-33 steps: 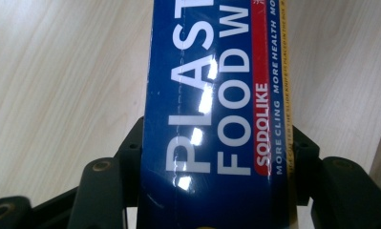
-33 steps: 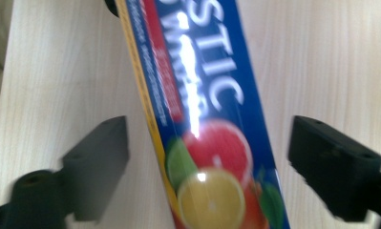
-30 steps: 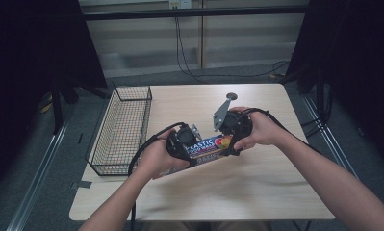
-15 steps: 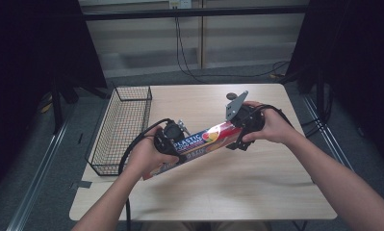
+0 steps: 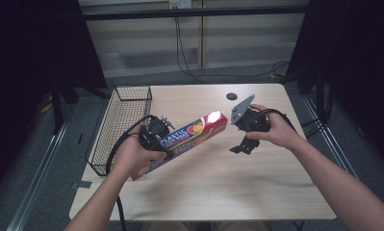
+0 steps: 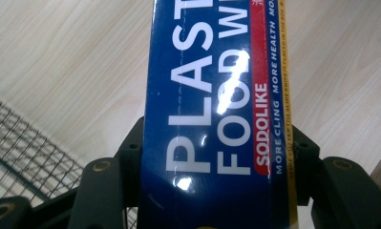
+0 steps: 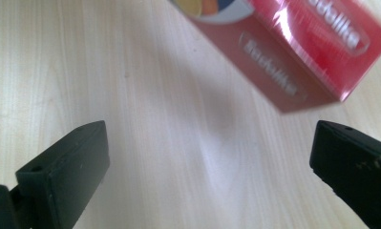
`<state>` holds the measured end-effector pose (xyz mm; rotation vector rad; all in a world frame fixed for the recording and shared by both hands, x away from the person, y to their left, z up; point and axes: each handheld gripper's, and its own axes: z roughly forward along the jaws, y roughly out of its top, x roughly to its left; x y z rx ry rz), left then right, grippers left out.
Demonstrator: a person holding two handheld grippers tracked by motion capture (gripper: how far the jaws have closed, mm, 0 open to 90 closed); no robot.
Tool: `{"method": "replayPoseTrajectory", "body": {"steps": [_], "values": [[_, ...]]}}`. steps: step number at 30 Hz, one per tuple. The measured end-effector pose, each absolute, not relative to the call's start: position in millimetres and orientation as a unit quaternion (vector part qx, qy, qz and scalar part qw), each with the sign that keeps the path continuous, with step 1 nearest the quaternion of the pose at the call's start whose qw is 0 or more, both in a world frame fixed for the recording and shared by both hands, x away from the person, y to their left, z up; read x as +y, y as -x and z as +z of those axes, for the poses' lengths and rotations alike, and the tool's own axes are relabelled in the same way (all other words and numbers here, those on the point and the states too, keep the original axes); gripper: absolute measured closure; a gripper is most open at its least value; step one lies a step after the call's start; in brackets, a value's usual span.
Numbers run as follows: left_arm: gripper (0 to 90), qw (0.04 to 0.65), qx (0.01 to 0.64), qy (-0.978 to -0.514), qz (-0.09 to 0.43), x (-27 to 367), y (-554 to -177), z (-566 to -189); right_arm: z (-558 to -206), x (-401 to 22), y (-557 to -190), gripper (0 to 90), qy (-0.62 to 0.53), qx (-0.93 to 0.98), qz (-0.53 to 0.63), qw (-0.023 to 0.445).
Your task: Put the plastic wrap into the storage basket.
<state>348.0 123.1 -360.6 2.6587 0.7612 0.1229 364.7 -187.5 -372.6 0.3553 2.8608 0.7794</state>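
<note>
One hand-held gripper carried the box; the basket waited.
The left hand-held gripper (image 5: 157,132) clamped the long blue-and-red cardboard plastic-wrap box (image 5: 189,137), tilted above the light wooden desk (image 5: 228,192) just beside the black wire basket (image 5: 116,126). The right hand-held gripper (image 7: 212,157) stood wide open, empty, apart from the box's red end. Placing it likely remained.
</note>
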Motion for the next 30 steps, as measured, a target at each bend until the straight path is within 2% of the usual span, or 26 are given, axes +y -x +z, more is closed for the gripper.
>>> {"method": "replayPoseTrajectory", "body": {"steps": [20,30], "values": [[43.0,0.191,0.342,-0.919,0.054,162,-347,-346,-384,-193,-360,0.0,-0.128,0.954,0.261,0.079],[42.8,0.201,0.402,-0.891,0.066,181,-349,-345,-386,-196,-358,0.0,-0.138,0.951,0.265,0.078]]}}
